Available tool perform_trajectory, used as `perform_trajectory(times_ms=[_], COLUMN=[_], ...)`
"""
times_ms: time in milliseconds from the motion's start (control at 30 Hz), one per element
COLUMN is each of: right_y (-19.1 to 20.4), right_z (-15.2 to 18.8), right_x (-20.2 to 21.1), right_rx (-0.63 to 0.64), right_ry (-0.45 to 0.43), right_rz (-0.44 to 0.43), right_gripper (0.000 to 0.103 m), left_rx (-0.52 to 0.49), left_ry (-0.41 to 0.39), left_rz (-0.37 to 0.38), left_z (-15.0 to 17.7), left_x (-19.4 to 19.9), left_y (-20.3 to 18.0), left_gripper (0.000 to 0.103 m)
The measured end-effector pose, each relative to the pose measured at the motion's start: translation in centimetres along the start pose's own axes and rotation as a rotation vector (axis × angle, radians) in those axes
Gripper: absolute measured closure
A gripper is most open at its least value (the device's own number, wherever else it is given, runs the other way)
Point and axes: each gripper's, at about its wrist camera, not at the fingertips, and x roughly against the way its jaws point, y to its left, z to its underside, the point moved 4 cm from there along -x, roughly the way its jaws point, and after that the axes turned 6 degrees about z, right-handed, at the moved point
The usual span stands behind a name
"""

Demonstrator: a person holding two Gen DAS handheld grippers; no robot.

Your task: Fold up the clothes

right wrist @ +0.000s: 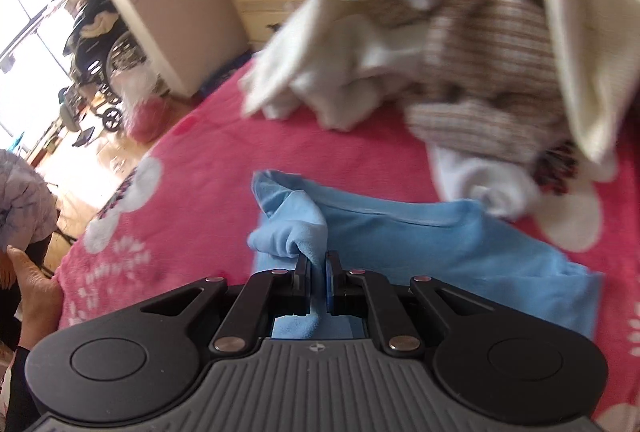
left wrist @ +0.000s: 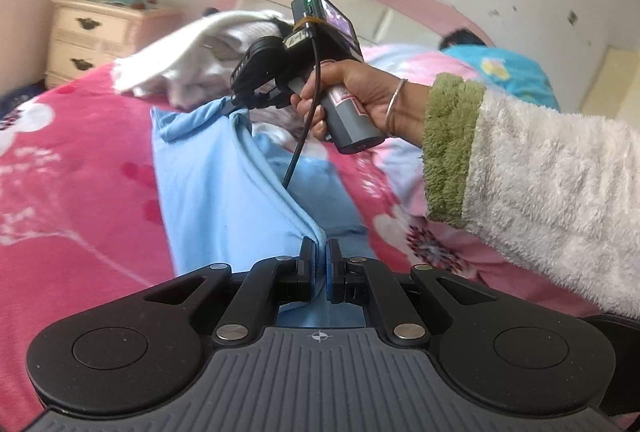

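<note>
Blue garment point(left wrist: 224, 192) above the bed point(left wrist: 80, 160): my left fingers point(left wrist: 319, 256) and right fingers point(right wrist: 319, 268) each clamp 1 edge.

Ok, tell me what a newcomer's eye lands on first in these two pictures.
First, the light blue garment, stretched across the pink floral bedspread and pinched at two spots: the left gripper shut on a fold up close, the right gripper on its far end. Beyond it sits a rumpled heap of white and striped clothes, with a cream nightstand by the wall.

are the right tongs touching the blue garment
Touching: the right wrist view shows the right tongs pinched shut on a bunched fold of the blue garment.
</note>
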Motion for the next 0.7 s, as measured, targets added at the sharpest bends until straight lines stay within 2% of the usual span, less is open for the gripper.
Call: perform_trajectory(times_ms=[300,500,567,700], right_y=[-10.9,-15.8,-17.4,-20.0], right_z=[3.1,5.0,5.4,6.3], right_x=[0.5,0.1,0.2,0.6], right_rx=[-0.137,-0.223,-0.247,-0.279], right_ry=[-0.013,-0.028,-0.029,-0.037], right_rz=[-0.012,-0.025,-0.025,-0.031], right_gripper=[0.096,0.096,0.101,0.101], left_rx=[-0.054,-0.089,-0.095,-0.115], left_ry=[0.106,0.180,0.204,0.245], left_rz=[0.035,0.037,0.035,0.030], left_z=[0.3,1.0,1.3,2.0], left_x=[-5.4,-8.6,-9.5,-11.0], left_y=[-4.4,-6.9,-7.4,-8.3], left_gripper=[0.100,0.100,0.100,0.100])
